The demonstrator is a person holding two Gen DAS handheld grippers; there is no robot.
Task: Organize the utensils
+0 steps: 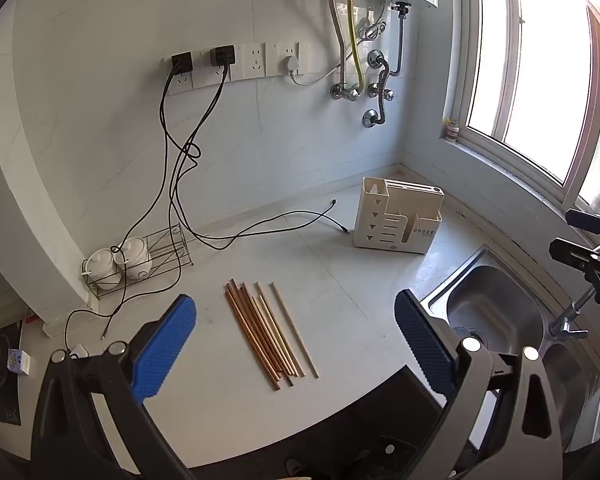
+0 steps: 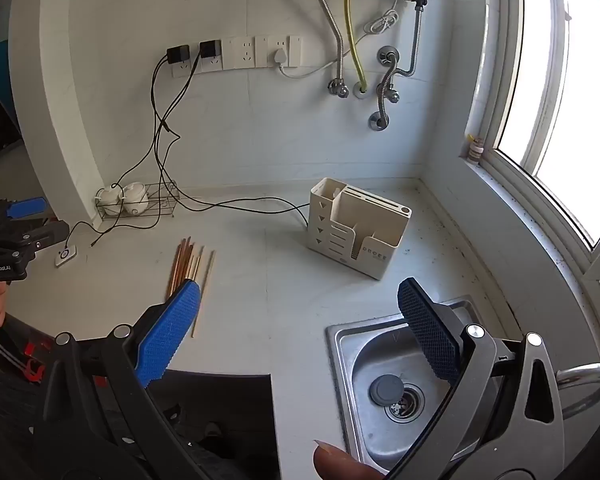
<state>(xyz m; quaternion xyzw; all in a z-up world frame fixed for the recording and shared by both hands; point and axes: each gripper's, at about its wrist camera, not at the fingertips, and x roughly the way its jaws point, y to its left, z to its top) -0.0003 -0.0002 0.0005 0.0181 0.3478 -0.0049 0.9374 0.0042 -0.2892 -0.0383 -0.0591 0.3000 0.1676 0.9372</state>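
Nothing is sorted yet; the chopsticks [image 1: 270, 332] lie bundled at lower centre on the counter [image 1: 340, 300], apart from the empty holder [image 1: 398, 216]; left gripper [image 1: 296, 344] and right gripper [image 2: 300, 332] fingers wide, empty.

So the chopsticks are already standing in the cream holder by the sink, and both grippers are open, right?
Not quite: the chopsticks lie flat on the counter, apart from the cream holder, as the left wrist view shows. Both the left gripper and right gripper are open.

Chopsticks [image 1: 270, 330] on counter [image 1: 340, 288]; holder [image 1: 398, 216] behind-right; sink [image 1: 496, 312] right.
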